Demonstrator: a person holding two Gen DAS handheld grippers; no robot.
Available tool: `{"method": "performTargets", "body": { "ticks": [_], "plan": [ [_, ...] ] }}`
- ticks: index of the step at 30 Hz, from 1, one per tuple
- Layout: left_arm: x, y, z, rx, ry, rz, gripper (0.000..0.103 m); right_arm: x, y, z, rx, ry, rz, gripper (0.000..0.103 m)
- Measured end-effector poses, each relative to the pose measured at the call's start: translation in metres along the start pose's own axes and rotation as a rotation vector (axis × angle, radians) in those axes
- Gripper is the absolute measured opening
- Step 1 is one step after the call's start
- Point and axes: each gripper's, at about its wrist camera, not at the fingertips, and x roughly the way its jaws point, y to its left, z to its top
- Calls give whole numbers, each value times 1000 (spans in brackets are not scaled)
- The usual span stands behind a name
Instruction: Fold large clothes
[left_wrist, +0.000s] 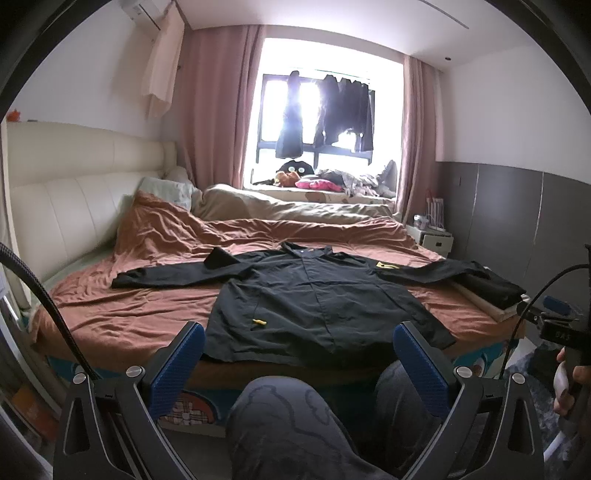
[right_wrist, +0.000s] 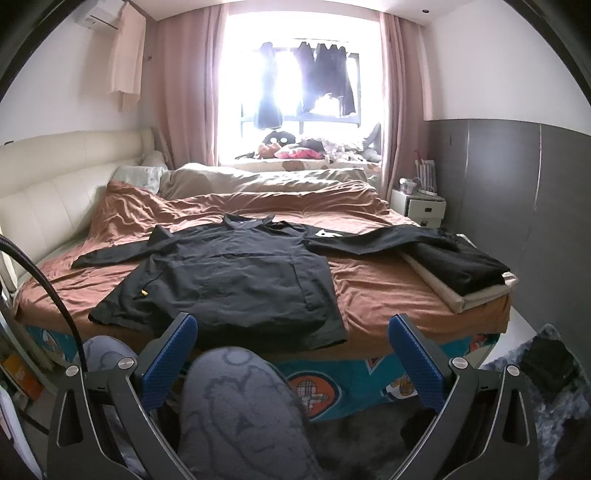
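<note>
Black jacket (left_wrist: 306, 295) flat on bed, beyond spread fingers (left_wrist: 177, 365)

Free room: both claws held wide apart, nothing between the fingers, short of the bed edge (left_wrist: 332, 369). The person's knees (left_wrist: 288, 413) sit directly under and ahead of the left claw (left_wrist: 299, 354) and right claw (right_wrist: 291, 347), blocking a low straight path. Black jacket (left_wrist: 306, 295) lies flat mid-bed, sleeves spread. Bare brown sheet (right_wrist: 388, 295) open on both sides of it. Obstacle right: folded black stack (right_wrist: 461, 266) on a cream board, touching the right sleeve end. Rumpled duvet (left_wrist: 288, 206) bounds the far side.
</note>
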Motion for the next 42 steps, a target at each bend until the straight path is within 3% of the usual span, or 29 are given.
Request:
{"method": "performTargets", "body": {
  "ticks": [14,26,38,42],
  "plan": [
    [54,27,19,-26,39,32,102,71,11,31,1,30,34,103],
    [147,60,32,-56,139,80,102,170,20,65,45,91,96,103],
    [221,141,48,-133,205,177,95,253,55,100,48,139,201,103],
    [246,185,54,-192,226,228,85,285,68,112,77,158,241,101]
  ]
}}
